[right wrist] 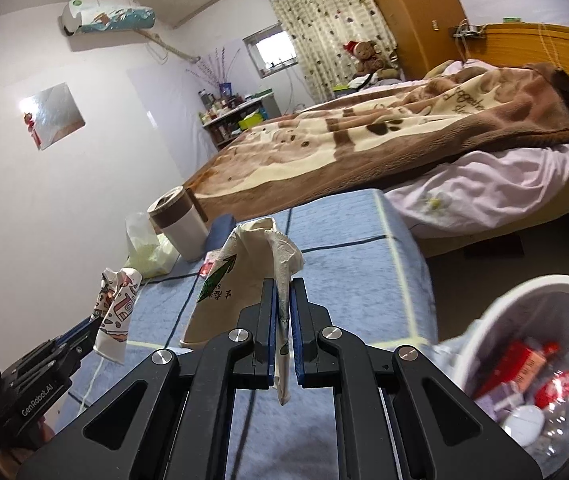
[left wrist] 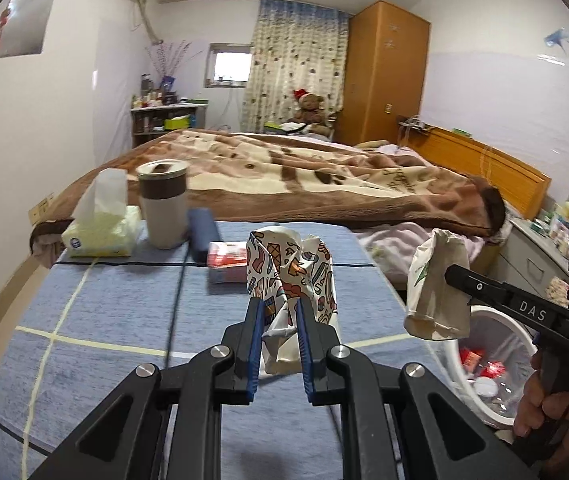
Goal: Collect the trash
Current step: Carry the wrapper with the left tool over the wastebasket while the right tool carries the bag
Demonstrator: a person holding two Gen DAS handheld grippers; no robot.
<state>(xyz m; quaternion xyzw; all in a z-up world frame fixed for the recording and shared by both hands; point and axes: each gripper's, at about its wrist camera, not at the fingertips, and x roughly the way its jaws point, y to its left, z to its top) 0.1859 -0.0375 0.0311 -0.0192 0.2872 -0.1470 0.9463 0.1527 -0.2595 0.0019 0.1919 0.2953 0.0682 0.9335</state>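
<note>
Bedroom scene; blue checked cloth counter (left wrist: 124,312) beside bed. Left hand-held gripper (left wrist: 280,332) clenches the crumpled cartoon-printed paper cup (left wrist: 296,276) above the counter. Right hand-held gripper (right wrist: 283,332) clamps the crushed beige paper cup with green print (right wrist: 240,280) near the white plastic trash bin (right wrist: 496,312). Bin already holds wrappers; both cups not yet dropped. Red-white box (left wrist: 228,258) remains; partly hidden, trash status unclear.
</note>
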